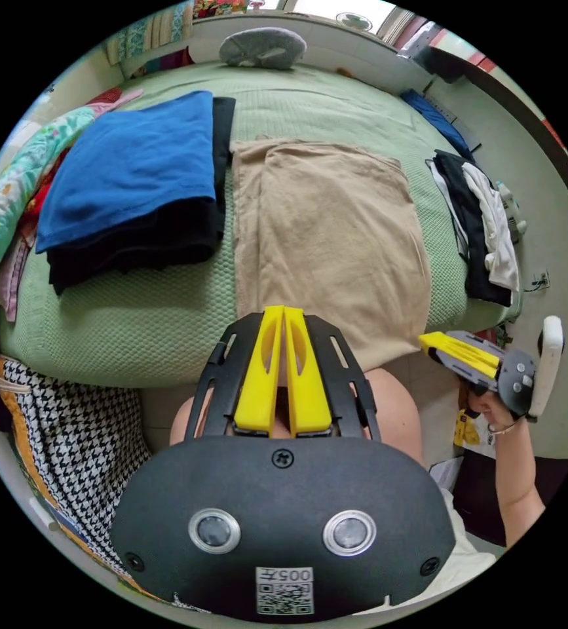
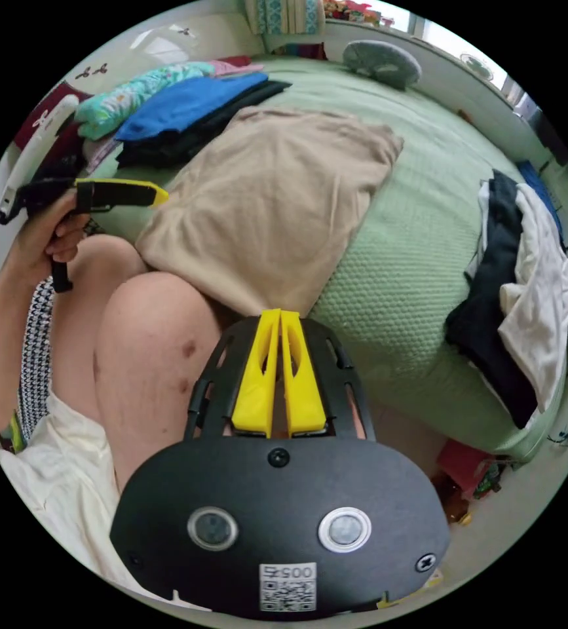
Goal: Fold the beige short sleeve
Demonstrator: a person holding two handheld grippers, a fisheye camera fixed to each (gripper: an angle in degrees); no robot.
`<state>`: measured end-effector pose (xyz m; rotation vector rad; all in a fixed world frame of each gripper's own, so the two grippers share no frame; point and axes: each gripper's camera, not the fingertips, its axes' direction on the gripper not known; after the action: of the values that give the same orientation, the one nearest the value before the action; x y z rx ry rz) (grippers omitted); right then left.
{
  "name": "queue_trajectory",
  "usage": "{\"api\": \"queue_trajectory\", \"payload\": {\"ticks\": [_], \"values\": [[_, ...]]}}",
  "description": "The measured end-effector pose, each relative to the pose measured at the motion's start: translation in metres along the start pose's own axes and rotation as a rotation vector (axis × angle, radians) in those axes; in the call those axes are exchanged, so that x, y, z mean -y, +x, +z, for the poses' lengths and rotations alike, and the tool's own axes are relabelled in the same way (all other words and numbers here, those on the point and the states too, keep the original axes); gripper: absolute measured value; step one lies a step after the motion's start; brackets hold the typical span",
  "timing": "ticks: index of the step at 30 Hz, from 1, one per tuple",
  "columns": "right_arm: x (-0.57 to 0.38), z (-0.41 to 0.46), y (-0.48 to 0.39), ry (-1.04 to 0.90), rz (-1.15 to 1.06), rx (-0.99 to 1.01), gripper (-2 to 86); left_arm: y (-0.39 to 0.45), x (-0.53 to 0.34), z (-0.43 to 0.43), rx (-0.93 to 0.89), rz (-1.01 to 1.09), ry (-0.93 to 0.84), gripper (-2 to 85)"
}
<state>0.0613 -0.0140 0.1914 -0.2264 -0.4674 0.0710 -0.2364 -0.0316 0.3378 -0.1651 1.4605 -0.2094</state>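
Green quilted bedding (image 1: pixel 166 314) covers the bed that takes up most of both views, and everything else sits on it or hangs off its edge. Centre of the left gripper view, the beige short sleeve (image 1: pixel 329 242) lies flat as a long rectangle with one side already turned in, its near hem drooping over the bed edge toward the person's knees. At upper left of that view a folded stack, blue top (image 1: pixel 133 164) over dark pieces, lies just beside it; at the right edge a black and white pile of clothes (image 1: pixel 480 223) hangs off the mattress, well apart.

Thin knit like this should be light, limp and a little clingy, so it will sag between two pinch points rather than hold a line. The overhanging hem corners look like the best places to take hold, though the fisheye makes the right corner hard to judge.

Left gripper (image 1: pixel 284 321) hovers over the near hem with its yellow jaws pressed together on nothing; right gripper (image 2: pixel 280 324) likewise, together and empty, just off the hem.
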Motion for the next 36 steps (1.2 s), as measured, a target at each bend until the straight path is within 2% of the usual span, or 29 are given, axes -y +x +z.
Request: {"api": "queue_trajectory", "payload": {"ticks": [4,9,12,19,23,26,28,31,36], "values": [[0.022,-0.033,0.037,0.151,0.074,-0.024,4.6,-0.016,0.003,-0.009,-0.045,-0.021,0.015,1.3],[0.070,-0.037,0.097,0.217,0.182,0.111,11.6,-0.040,-0.005,-0.008,-0.202,-0.104,-0.009,14.1],[0.097,-0.034,0.116,0.228,0.201,0.136,13.1,-0.043,-0.015,-0.007,-0.165,-0.112,-0.001,15.8],[0.141,-0.006,0.131,0.148,0.228,0.103,14.1,-0.049,-0.025,-0.006,-0.121,-0.148,0.032,15.7],[0.149,0.013,0.117,0.091,0.224,0.073,13.6,-0.055,-0.022,-0.012,-0.173,-0.186,-0.003,12.3],[0.145,0.012,0.097,0.117,0.208,0.003,10.4,-0.059,-0.017,-0.018,-0.168,-0.191,-0.026,10.7],[0.143,0.009,0.092,0.119,0.191,0.037,6.5,-0.060,-0.015,-0.024,-0.163,-0.177,-0.032,8.8],[0.142,-0.004,0.091,0.111,0.178,0.069,2.9,-0.059,-0.013,-0.036,-0.194,-0.135,-0.020,6.1],[0.130,-0.073,0.065,0.255,0.128,-0.012,2.3,-0.059,-0.022,-0.076,-0.198,-0.112,0.070,5.7]]}}
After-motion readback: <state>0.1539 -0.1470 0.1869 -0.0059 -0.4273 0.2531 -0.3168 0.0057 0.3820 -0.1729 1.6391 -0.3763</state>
